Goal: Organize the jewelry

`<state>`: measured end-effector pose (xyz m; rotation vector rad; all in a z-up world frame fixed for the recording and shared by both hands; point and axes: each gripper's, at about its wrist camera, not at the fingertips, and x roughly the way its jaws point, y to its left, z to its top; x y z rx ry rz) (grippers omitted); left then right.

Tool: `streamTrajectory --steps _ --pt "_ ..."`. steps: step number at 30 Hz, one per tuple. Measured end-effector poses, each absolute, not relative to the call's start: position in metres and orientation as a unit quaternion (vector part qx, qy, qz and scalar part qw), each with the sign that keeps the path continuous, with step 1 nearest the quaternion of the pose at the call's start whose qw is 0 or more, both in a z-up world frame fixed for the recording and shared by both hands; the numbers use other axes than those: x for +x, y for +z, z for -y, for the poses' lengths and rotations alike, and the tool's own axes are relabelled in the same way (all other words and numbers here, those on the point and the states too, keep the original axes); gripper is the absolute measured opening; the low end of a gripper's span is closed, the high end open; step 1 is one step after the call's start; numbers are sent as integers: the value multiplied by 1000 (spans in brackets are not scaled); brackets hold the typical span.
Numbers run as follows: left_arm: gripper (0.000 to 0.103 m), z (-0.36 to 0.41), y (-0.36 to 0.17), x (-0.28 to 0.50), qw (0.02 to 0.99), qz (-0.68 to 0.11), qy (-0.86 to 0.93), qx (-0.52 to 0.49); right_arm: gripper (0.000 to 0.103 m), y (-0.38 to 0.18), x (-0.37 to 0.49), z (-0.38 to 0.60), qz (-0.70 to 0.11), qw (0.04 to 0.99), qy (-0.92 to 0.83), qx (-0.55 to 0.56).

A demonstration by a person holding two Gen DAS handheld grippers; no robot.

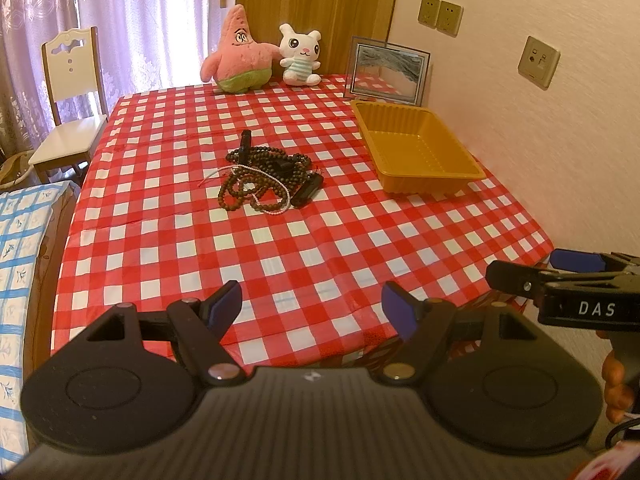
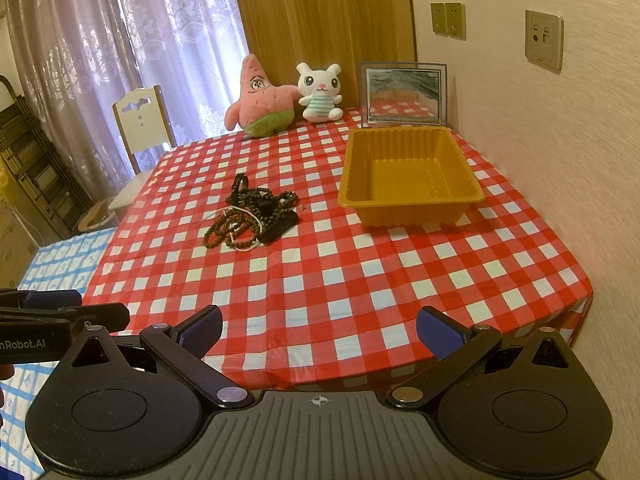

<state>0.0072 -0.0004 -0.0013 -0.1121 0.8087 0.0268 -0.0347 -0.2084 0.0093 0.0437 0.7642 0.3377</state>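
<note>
Hovering at the near table edge: left gripper [image 1: 312,304], jaws spread wide, nothing between the blue pads. Right gripper [image 2: 320,332] hanging alongside, likewise gaping and empty. Seen from the left wrist view, right gripper poking in at 3 o'clock; from the right wrist view, left gripper poking in at 9 o'clock. Both pointing down and forward over the checked tablecloth [image 1: 304,240].

Lying mid-table, well apart from both tools: jewelry pile [image 1: 266,178], a tangle of dark bead strands, one thin pale strand and a few black oblong pieces. Sitting just left of 12 o'clock from the left gripper; nearer 11 o'clock from the right gripper. Reading the left as the straighter, slightly nearer reach, judging by that bearing. Pile stretching longest from near-left to far-right, with a black piece [image 1: 306,192] trailing off its right edge toward the tray.

Sitting farther and to the right: yellow tray [image 2: 408,176], empty, at about 1 o'clock from both grippers, against the wall side. Likely the drop point, though not certain.

Standing at the far edge: pink star plush [image 1: 236,54], white bunny plush [image 1: 300,56], framed picture [image 1: 386,72].
</note>
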Motion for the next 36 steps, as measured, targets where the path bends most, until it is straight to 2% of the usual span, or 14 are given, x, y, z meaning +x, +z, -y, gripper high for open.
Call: streamTrajectory --steps 36 --pt "75 0 -1 7 917 -394 14 -56 103 8 -29 208 -371 913 168 23"
